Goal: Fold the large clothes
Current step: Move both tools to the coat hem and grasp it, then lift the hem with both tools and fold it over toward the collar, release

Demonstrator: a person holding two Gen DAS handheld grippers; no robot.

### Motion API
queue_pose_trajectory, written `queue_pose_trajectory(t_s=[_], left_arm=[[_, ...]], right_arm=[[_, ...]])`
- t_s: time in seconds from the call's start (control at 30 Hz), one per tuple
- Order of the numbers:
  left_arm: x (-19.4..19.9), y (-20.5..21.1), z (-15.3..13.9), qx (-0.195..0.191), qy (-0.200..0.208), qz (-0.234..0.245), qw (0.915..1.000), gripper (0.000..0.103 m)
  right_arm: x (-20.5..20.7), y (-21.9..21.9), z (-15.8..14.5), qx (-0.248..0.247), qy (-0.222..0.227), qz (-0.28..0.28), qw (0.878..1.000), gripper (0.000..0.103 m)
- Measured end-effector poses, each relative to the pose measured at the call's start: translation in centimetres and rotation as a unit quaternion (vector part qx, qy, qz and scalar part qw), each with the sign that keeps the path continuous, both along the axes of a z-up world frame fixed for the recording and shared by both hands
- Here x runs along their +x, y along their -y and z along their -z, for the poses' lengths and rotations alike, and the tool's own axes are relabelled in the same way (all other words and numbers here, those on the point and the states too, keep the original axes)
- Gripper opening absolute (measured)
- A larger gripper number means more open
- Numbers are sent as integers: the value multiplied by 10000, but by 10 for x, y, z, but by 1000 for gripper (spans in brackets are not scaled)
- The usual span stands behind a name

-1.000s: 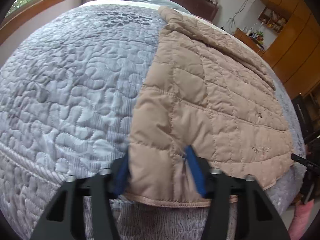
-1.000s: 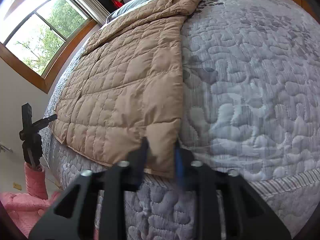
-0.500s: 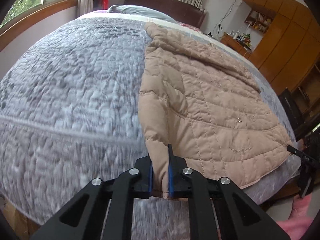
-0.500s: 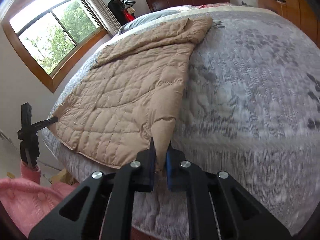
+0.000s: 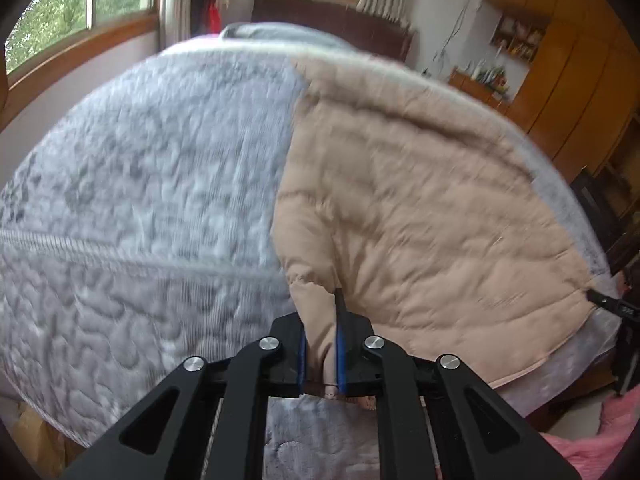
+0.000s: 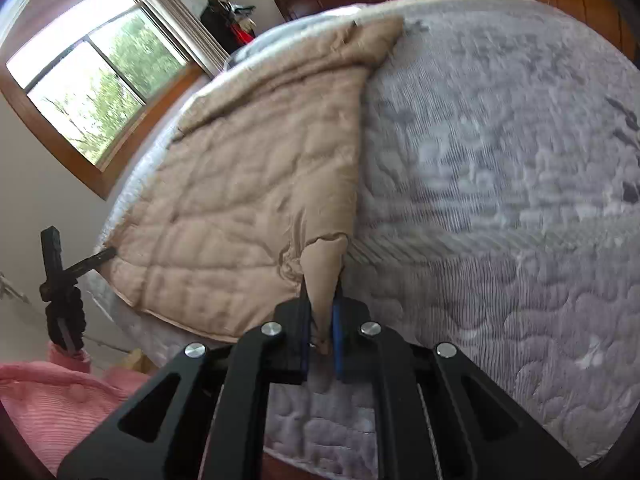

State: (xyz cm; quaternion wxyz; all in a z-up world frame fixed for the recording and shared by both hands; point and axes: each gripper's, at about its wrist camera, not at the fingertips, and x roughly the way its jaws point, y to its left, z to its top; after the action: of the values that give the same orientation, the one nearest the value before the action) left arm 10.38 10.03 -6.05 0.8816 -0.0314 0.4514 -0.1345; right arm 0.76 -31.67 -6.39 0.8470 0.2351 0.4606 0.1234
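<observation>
The tan quilted garment (image 5: 420, 208) lies spread on the bed (image 5: 140, 200), over a grey quilted bedspread, its long axis running straight away from each hand-held gripper toward the dark headboard (image 5: 332, 20) at the far end. Its near hem sits at the foot edge of the bed, close in front of both tools.

The left hand-held gripper (image 5: 320, 354) is clenched on the garment's near corner, the fabric pinched up into a ridge between the blue pads; most of the garment stretches ahead and to that gripper's right. The right hand-held gripper (image 6: 320, 340) is likewise clenched on the opposite near corner, a cone of cloth rising from its pads, with the garment (image 6: 260, 184) spreading ahead and to its left.

Both views are smeared, so stitching and any small marks on the fabric are hard to make out, and no label or writing can be read. The far end is bunched, and sleeves cannot be told. A pink cloth (image 6: 52, 400) is cut off at the lower edge.
</observation>
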Motion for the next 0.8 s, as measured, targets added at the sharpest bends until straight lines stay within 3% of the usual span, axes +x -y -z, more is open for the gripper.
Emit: queue_pose_trajectory(t_s=[0.17,0.37,0.53,0.8], left_arm=[[18,8,-46,-227,441,179,9986,11],[76,24,-86,-251,773,236,9964,11],[140,35,-106,-385,811,234,9957,11],[239,51,-110,-482,754,12,9960,11]], right_arm=[[11,3,-48,-69,525,-83,9986,7],[53,22,-93,-194,864,-133,9960,7],[108,40,-114,-82,836,-96,9964,7],[204,66,-129,20,539,132,9985,7]])
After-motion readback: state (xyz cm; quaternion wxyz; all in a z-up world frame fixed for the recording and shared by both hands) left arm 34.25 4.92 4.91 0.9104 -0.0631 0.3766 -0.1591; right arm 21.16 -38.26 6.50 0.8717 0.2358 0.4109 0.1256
